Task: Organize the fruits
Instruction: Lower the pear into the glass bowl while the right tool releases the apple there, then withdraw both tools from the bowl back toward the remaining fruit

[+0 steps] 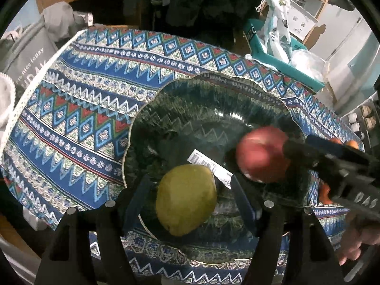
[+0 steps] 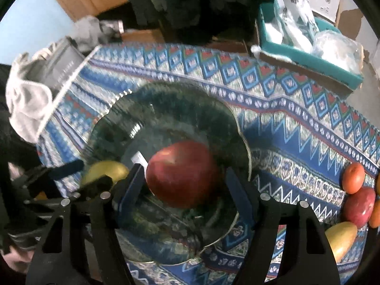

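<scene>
A dark green glass bowl (image 1: 180, 109) stands on the patterned tablecloth. A green pear (image 1: 186, 199) lies in the bowl between the fingers of my left gripper (image 1: 190, 190), which is open around it with gaps on both sides. A red apple (image 2: 182, 173) sits in the bowl between the fingers of my right gripper (image 2: 185, 178), also open with gaps. The apple (image 1: 261, 153) and right gripper (image 1: 308, 152) show in the left wrist view. The pear (image 2: 104, 171) shows in the right wrist view.
Loose fruit lies on the cloth to the right: an orange (image 2: 353, 178), a red apple (image 2: 359, 207), a yellow-green mango (image 2: 340, 239). A teal box (image 2: 308, 54) of bags stands at the back right. A grey bag (image 1: 28, 52) stands off the table's left.
</scene>
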Available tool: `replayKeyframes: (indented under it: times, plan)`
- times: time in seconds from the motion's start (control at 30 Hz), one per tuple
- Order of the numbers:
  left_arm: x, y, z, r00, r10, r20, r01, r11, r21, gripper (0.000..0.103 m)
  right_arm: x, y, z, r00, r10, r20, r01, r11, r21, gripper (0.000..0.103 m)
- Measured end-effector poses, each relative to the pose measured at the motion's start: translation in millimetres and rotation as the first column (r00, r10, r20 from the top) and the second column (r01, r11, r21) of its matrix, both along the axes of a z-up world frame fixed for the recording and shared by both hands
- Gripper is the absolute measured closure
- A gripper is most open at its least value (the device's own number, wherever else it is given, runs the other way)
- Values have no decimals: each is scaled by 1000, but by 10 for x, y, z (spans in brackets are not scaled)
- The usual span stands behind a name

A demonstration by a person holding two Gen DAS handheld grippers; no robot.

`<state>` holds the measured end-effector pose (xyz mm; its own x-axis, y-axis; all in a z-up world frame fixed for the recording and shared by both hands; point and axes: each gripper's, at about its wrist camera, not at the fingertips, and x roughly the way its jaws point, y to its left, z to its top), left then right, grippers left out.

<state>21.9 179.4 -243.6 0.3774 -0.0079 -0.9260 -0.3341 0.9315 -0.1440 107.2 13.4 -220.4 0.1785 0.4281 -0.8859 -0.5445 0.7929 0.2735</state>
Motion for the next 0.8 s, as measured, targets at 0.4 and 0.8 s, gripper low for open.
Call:
replayKeyframes:
  times: [0.4,0.8]
  plan:
    - [-2,-91,398,995,-11,94,10,1000,17,28,-56,-122,495,991,-39,127,42,999,-23,30]
    - [29,-426,820,979,-77,187,70,997,40,26,-194,-543,1035,953,-116,280,129,991,-26,28]
